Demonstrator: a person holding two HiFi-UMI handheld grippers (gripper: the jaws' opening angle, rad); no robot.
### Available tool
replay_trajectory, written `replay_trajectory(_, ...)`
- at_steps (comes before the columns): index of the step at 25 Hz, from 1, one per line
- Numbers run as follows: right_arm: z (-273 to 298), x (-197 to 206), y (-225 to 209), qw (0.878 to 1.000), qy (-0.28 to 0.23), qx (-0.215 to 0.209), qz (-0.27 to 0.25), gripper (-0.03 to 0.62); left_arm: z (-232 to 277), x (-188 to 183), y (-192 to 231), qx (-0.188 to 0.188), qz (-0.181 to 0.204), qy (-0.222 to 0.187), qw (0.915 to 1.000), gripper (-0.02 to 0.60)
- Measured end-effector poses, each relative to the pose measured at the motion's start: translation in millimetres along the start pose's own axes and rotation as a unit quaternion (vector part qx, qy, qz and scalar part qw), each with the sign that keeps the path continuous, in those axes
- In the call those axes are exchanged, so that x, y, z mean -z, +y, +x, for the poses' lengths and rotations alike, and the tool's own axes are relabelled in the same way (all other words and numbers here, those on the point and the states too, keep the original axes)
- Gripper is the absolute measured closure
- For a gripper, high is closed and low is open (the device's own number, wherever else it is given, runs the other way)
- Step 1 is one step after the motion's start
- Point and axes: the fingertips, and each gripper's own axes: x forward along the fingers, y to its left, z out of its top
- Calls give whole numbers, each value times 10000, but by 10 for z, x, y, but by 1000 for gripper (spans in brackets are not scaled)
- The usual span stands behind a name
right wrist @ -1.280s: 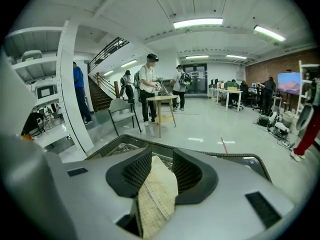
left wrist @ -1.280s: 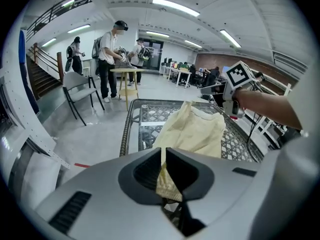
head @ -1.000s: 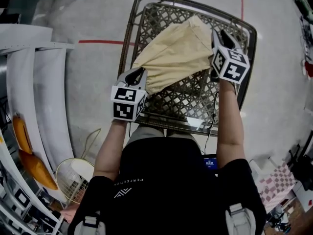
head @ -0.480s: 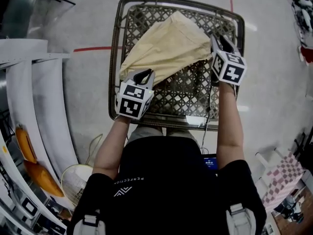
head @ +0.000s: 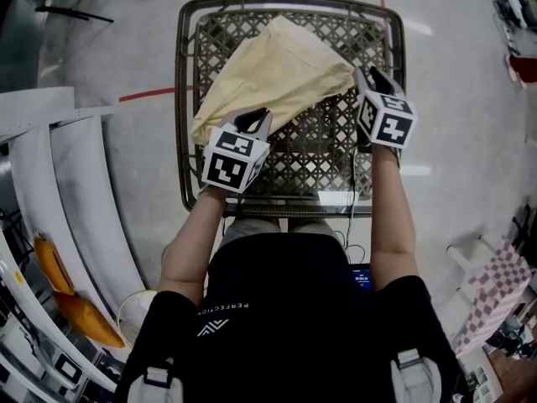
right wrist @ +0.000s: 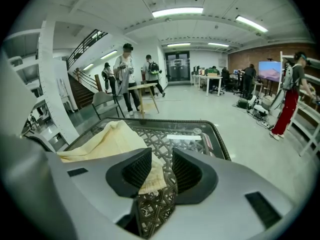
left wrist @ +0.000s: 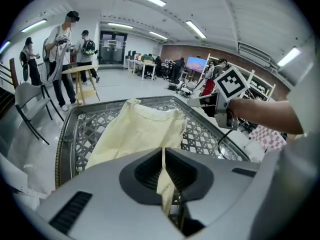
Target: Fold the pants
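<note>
Cream pants (head: 268, 74) lie stretched over the lattice table (head: 180, 99), spanning between my two grippers. My left gripper (head: 254, 120) is at the pants' near left edge, shut on a thin fold of the fabric (left wrist: 165, 184). My right gripper (head: 369, 75) is at the pants' right corner. Its jaws stand partly apart with that corner (right wrist: 150, 176) between them, and the cloth travels with it. From the left gripper view (left wrist: 164, 151) the pants (left wrist: 135, 134) spread away toward the far rim.
The table has a raised metal rim (right wrist: 220, 139). White curved panels (head: 67, 191) and orange objects (head: 50, 267) stand to the left. A red line (head: 147, 95) crosses the floor. People (left wrist: 60, 49), a chair (left wrist: 30, 104) and a wooden stand (right wrist: 142, 96) are beyond the table.
Both grippers have moved rightward across the table, carrying the pants along. The pants' right corner has shifted toward the right rim.
</note>
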Motion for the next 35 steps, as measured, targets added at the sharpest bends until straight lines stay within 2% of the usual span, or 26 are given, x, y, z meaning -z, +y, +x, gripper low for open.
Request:
replay_trajectory(10, 12, 136, 36, 9997, 96, 134, 159, 479, 43, -236, 191, 88, 256, -29, 9996, 557)
replay_trajectory(18, -95, 133, 228, 9990, 104, 352, 249, 479, 68, -273, 352, 384, 383, -133, 9984, 557)
replay_trajectory(24, -75, 280, 218, 9982, 152, 266, 517, 463, 192, -358, 528, 260, 422, -86, 9987, 553)
replay_trajectory(26, -53, 315, 175, 9976, 181, 246, 616, 453, 232, -441, 572, 246, 400, -119, 9988, 490)
replay_trajectory(30, 39, 355, 155, 9959, 227, 197, 854, 422, 350, -633, 729, 137, 353, -91, 9992, 470)
replay_trajectory(35, 201, 417, 104, 9931, 443, 119, 1075, 407, 621, -921, 880, -1, 359, -126, 9993, 384)
